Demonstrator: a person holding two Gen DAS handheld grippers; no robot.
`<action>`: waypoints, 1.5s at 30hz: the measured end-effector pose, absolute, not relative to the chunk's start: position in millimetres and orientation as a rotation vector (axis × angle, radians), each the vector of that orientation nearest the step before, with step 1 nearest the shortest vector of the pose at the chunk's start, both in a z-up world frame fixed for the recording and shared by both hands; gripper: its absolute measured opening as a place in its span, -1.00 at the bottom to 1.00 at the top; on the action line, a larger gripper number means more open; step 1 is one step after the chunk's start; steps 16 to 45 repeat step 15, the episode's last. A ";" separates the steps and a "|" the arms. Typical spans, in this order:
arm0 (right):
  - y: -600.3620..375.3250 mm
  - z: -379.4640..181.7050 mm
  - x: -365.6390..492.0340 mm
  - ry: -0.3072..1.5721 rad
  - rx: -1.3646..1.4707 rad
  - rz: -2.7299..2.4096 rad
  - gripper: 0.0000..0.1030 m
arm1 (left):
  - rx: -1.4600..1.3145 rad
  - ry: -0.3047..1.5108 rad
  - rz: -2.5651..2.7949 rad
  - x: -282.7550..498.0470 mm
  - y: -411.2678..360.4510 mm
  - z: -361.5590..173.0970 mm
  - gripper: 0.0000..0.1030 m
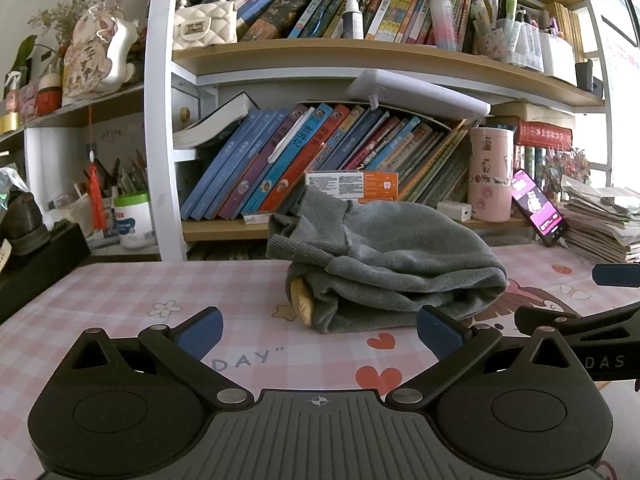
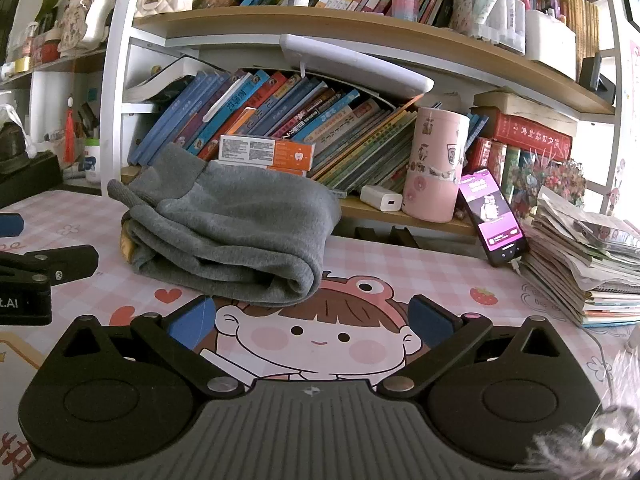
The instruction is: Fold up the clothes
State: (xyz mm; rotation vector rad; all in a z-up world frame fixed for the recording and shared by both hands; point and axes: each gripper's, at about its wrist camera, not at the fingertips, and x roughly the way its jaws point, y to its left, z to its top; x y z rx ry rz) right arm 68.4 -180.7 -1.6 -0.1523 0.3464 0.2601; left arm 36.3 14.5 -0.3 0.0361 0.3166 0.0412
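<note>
Both grippers empty, fingers spread wide, nothing between them. Left gripper (image 1: 319,334) and right gripper (image 2: 312,320) sit low over the pink checked table mat (image 1: 120,296), side by side.

Grey sweatshirt (image 1: 384,268) is already a folded bundle on the mat, straight ahead of the left fingers, just past the tips and not touching them. From the right wrist view the same bundle (image 2: 228,240) lies ahead and to the left of the fingers, with its rolled edge nearest the left pad.

Handling, my read:
- Soft, thick fleece knit. Light, limp, no stiffness, so any lifted layer will sag and drag the ones under it.
- Not slippery and not fragile. The pads should bite well on a doubled edge; a single layer may peel off the stack.
- Ribbed cuff or hem (image 1: 308,220) sticks up at the far left of the pile (loose, looks like the untidy bit). The rib is denser, so a good pinch point.
- A yellowish patch (image 1: 301,300) shows at the near left end of the bundle; cannot tell what it is.

Where to grab: the thick rolled fold nearest the fingers, taking all layers at once, one gripper per end. The bundle looks near finished, so probably only the cuff needs tucking flat.

Bookshelf (image 1: 360,56) stands behind the pile.
</note>
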 end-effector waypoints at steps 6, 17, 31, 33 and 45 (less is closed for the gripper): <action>-181.0 -1.8 69.1 0.349 -0.153 0.261 1.00 | 0.038 0.318 0.047 36.5 14.6 -0.3 1.00; -181.3 -2.3 71.3 0.357 -0.154 0.265 1.00 | 0.039 0.314 0.044 35.9 14.3 0.3 1.00; -181.3 -2.3 71.3 0.357 -0.154 0.265 1.00 | 0.039 0.314 0.044 35.9 14.3 0.3 1.00; -181.3 -2.3 71.3 0.357 -0.154 0.265 1.00 | 0.039 0.314 0.044 35.9 14.3 0.3 1.00; -181.3 -2.3 71.3 0.357 -0.154 0.265 1.00 | 0.039 0.314 0.044 35.9 14.3 0.3 1.00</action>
